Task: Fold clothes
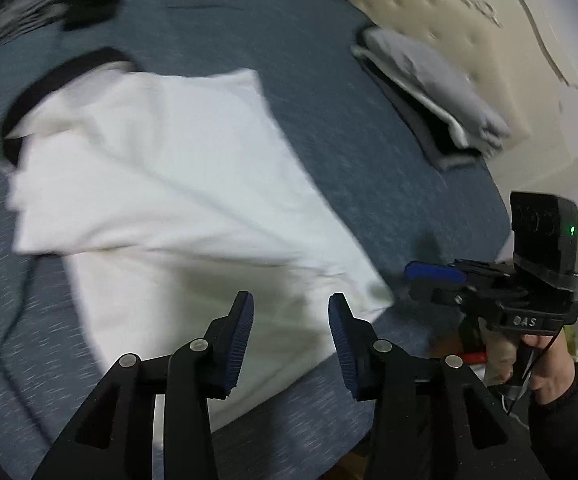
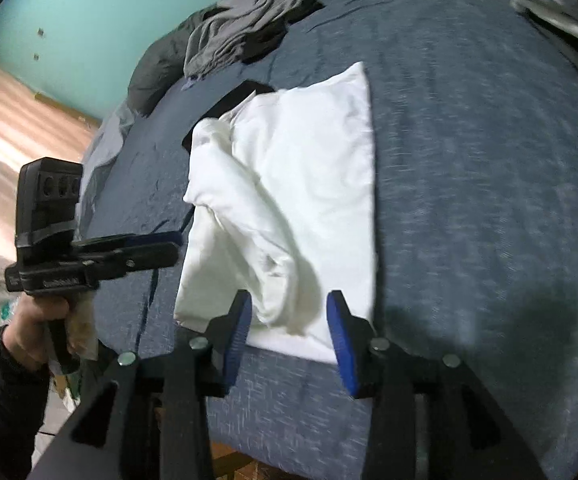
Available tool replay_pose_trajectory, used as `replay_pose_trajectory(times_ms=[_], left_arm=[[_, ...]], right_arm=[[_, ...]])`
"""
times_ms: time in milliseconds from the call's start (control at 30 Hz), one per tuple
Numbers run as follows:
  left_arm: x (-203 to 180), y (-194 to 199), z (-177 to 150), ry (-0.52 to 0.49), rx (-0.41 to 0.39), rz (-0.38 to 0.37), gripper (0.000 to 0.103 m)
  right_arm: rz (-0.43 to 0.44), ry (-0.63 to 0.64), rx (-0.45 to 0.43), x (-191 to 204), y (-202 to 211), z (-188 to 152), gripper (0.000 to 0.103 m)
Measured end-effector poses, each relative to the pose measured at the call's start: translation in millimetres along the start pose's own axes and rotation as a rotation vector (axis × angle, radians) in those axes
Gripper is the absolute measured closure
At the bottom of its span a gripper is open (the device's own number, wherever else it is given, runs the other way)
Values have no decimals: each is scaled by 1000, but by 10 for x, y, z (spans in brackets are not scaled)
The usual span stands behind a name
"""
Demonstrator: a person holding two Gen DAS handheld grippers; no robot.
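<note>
Our left gripper (image 1: pixel 291 344) and right gripper (image 2: pixel 289 334) both hang with jaws apart, holding nothing, above the near edge of the bed (image 2: pixel 469 160). The white shirt (image 2: pixel 289 200), partly folded, lies just beyond them. Folded clothes (image 1: pixel 433 92) sit at the far right edge, crumpled grey ones (image 2: pixel 241 28) at the far left corner.

A bed (image 2: pixel 469 160) with a mottled blue cover fills most of both views, with a cream quilted headboard (image 1: pixel 469 40) at its far side. Beyond the bed's other side stands a turquoise wall (image 2: pixel 89 12) above a wooden floor (image 2: pixel 13 128) striped with light.
</note>
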State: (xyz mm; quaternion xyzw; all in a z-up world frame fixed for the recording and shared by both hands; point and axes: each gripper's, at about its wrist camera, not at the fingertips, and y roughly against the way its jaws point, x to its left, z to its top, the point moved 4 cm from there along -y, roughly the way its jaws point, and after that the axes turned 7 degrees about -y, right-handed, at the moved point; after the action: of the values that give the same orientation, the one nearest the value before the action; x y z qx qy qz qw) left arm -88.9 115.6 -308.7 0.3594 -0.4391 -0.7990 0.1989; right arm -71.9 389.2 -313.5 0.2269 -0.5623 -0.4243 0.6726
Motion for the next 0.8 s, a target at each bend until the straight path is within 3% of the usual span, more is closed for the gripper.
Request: replay_pose_trajectory(times_ms=[200, 333, 400, 467, 800], left_arm=[[616, 208, -368, 114, 0, 75, 55], [823, 195, -559, 161, 2, 93, 55], [872, 177, -611, 180, -1, 96, 55], [908, 159, -656, 199, -5, 94, 54], [794, 18, -675, 183, 1, 84, 52]], right_arm=[[-81, 44, 45, 140, -349, 49, 64], [-134, 73, 74, 230, -574, 81, 64], [-149, 85, 74, 236, -609, 71, 87], [-158, 96, 67, 240, -621, 63, 97], [-77, 25, -44, 167, -98, 98, 99]])
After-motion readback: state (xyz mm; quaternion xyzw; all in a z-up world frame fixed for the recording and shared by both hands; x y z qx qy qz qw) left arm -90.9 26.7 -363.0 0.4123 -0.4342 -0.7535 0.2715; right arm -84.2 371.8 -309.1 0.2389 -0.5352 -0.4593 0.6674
